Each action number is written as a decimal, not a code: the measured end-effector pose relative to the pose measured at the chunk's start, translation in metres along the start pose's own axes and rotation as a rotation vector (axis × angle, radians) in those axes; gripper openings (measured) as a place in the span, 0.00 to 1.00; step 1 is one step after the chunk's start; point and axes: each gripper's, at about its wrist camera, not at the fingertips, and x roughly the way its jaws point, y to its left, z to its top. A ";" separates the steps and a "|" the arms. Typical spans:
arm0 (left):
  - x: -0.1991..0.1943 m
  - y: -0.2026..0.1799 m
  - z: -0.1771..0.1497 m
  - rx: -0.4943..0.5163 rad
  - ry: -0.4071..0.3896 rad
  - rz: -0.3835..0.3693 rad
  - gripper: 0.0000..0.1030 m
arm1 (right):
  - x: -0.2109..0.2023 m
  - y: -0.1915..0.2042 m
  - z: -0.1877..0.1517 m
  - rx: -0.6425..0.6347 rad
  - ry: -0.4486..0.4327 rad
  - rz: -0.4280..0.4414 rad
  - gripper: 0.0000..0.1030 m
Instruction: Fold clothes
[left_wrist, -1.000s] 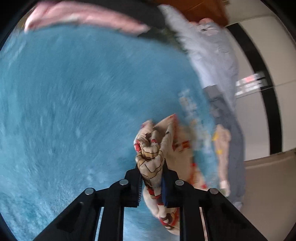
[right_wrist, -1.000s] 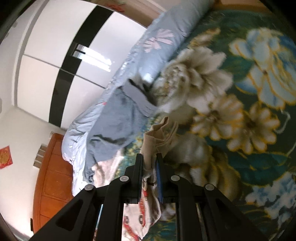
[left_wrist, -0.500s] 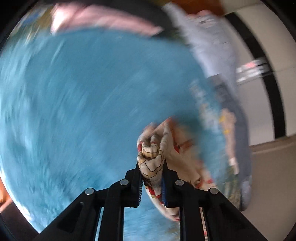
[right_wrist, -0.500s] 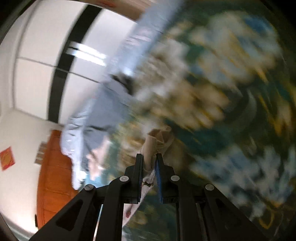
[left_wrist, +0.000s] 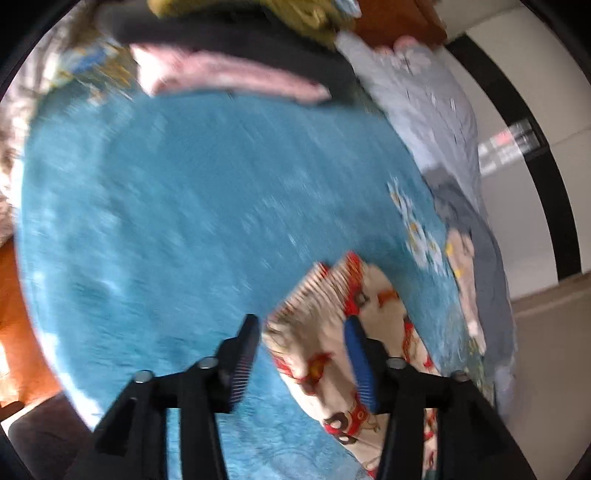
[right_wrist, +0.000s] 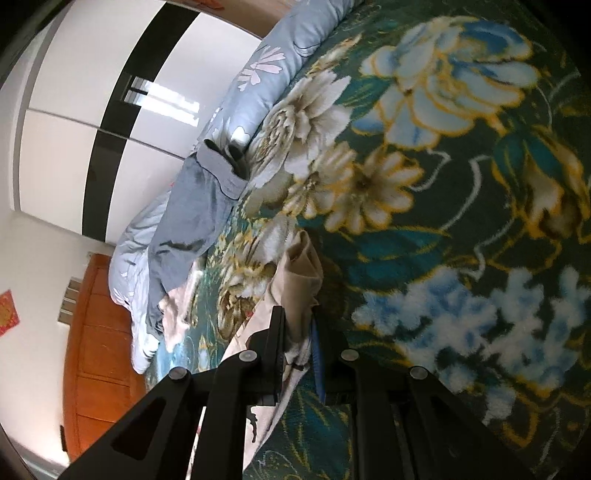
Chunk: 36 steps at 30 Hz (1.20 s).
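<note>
Presently, the left wrist view shows the left gripper (left_wrist: 301, 360) with its jaws spread wide, gripping nothing. Just beyond and partly between them lies the cream printed garment (left_wrist: 332, 339), its red-and-brown cartoon pattern and ribbed cuff resting on the teal plush blanket (left_wrist: 192, 221). The right-hand finger overlaps the cloth; contact cannot be confirmed owing to motion blur. At the far edge of the blanket sits a pile of clothes (left_wrist: 236, 55) in pink, black and olive. To the right lies a pale blue quilt (left_wrist: 436, 103) with a grey garment (left_wrist: 476, 236) on it. This view alone shows the pile and the teal blanket.

The right wrist view shows the right gripper (right_wrist: 297, 332) closed narrowly on a bunched beige fold of the same garment (right_wrist: 299, 273), which stands up between the fingers and trails down to the left. Beneath it lies the floral bedcover (right_wrist: 424, 184), dark green with white and blue flowers, seen only here. To the left are the quilt (right_wrist: 280, 48), the grey garment (right_wrist: 188, 206), a white wardrobe (right_wrist: 74, 122) with black bands, and a wooden headboard (right_wrist: 99, 354).
</note>
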 end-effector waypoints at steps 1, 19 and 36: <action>-0.008 0.000 -0.001 -0.016 -0.031 0.002 0.54 | 0.000 0.001 0.000 -0.005 0.001 -0.005 0.13; 0.101 -0.206 -0.220 0.704 0.338 -0.088 0.54 | -0.033 0.067 -0.010 -0.150 -0.043 0.018 0.14; 0.005 -0.113 -0.137 0.333 0.079 -0.202 0.54 | 0.008 0.240 -0.160 -0.655 0.113 0.162 0.14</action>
